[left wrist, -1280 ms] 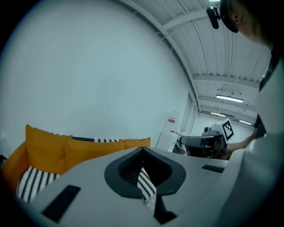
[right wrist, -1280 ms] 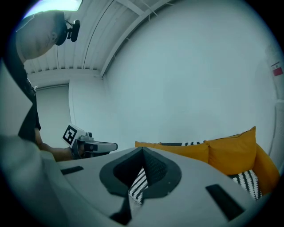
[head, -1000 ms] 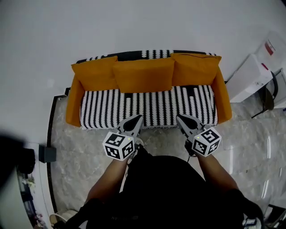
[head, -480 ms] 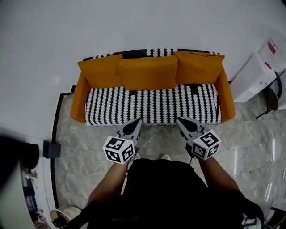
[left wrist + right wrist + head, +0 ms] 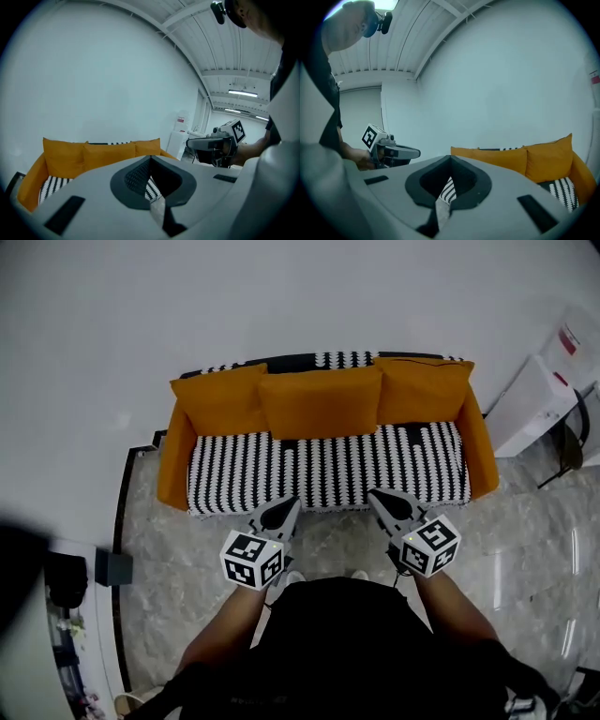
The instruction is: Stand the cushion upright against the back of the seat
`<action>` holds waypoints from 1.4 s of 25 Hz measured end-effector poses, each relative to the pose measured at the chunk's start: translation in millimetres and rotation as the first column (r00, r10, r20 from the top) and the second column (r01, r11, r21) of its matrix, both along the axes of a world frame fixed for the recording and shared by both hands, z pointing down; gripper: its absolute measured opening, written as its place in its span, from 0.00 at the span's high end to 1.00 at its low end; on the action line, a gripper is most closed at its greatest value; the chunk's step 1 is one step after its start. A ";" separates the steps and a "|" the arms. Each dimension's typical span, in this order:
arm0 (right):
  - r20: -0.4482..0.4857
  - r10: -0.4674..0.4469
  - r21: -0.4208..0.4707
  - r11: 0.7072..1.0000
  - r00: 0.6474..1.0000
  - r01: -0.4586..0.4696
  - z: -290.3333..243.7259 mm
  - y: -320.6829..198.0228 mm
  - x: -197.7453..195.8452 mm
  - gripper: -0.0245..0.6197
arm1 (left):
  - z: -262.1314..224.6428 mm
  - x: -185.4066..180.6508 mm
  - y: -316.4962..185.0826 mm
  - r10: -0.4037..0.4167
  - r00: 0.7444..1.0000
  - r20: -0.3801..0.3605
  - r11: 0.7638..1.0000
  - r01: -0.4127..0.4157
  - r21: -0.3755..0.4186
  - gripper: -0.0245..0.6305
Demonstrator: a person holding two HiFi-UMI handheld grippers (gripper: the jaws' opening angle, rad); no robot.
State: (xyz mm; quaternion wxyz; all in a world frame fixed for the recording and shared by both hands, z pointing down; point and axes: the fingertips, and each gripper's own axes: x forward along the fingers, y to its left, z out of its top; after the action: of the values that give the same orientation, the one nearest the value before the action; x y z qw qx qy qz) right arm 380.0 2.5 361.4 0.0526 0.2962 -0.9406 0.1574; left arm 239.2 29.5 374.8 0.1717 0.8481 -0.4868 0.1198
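All three orange cushions [image 5: 321,401] stand upright along the back edge of the sofa [image 5: 174,465], so the job looks done. The likeliest slip now is a needless prod that tips the middle one, which overlaps its neighbours, forward onto the striped seat [image 5: 328,470]. The left gripper [image 5: 280,513] and right gripper [image 5: 387,504] hang just off the sofa's front edge, each with its jaws pressed together on nothing, so either would push rather than catch. The sofa sits on pale marble floor [image 5: 525,521] against a bare white wall [image 5: 281,296], with a white cabinet [image 5: 530,399] off its right end.
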 end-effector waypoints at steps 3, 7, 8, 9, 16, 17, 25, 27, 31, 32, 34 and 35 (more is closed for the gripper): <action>-0.029 0.008 0.010 1.000 1.000 -0.008 0.0 1.6 -11.9 0.91 | -1.0 -17.2 -2.5 -0.001 1.000 -0.014 1.000 0.002 0.005 0.94; -0.037 0.022 0.009 1.000 0.999 -0.022 -2.7 1.3 -27.2 0.91 | -5.9 -33.3 -6.5 0.008 1.000 -0.022 1.000 -0.007 0.017 0.94; -0.036 0.025 0.009 1.000 0.999 -0.025 -3.6 1.4 -30.9 0.91 | -6.5 -36.1 -7.5 0.012 1.000 -0.024 1.000 -0.011 0.019 0.94; -0.035 0.028 0.008 1.000 0.999 -0.028 -4.2 1.7 -34.0 0.91 | -7.0 -38.4 -8.5 0.015 1.000 -0.028 1.000 -0.014 0.020 0.94; -0.036 0.064 -0.015 0.998 0.997 -0.064 0.1 6.9 -32.4 0.91 | -12.0 -40.6 -10.5 0.038 0.998 -0.041 0.999 -0.037 0.031 0.94; -0.034 0.069 -0.018 0.997 0.997 -0.070 1.1 7.0 -31.6 0.91 | -11.9 -41.0 -10.6 0.041 0.998 -0.040 0.999 -0.039 0.031 0.94; -0.023 0.081 -0.017 0.997 0.996 -0.081 1.5 9.6 -32.4 0.91 | -12.1 -43.2 -9.9 0.045 0.998 -0.036 0.998 -0.044 0.037 0.94; -0.023 0.083 -0.016 0.996 0.996 -0.084 1.5 10.3 -31.1 0.91 | -13.5 -42.1 -9.5 0.048 0.998 -0.036 0.998 -0.046 0.043 0.94; -0.023 0.087 -0.014 0.996 0.996 -0.087 0.5 10.2 -29.8 0.91 | -17.9 -43.2 -9.7 0.047 0.998 -0.037 0.997 -0.045 0.055 0.94; -0.024 0.087 -0.014 0.996 0.996 -0.087 0.2 10.3 -29.6 0.91 | -18.9 -43.5 -9.8 0.046 0.998 -0.037 0.997 -0.044 0.057 0.94; -0.024 0.088 -0.014 0.996 0.996 -0.088 -0.1 10.0 -28.9 0.91 | -20.0 -43.7 -9.9 0.044 0.998 -0.039 0.997 -0.042 0.060 0.94; -0.023 0.088 -0.014 0.996 0.996 -0.088 -0.2 9.7 -28.7 0.91 | -20.3 -43.7 -10.0 0.044 0.998 -0.039 0.997 -0.041 0.061 0.94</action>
State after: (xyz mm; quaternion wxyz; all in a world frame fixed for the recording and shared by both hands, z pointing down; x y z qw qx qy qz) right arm 351.3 12.2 361.3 0.0580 0.3388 -0.9248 0.1632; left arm 195.5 19.5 354.5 0.1534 0.8652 -0.4685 0.0917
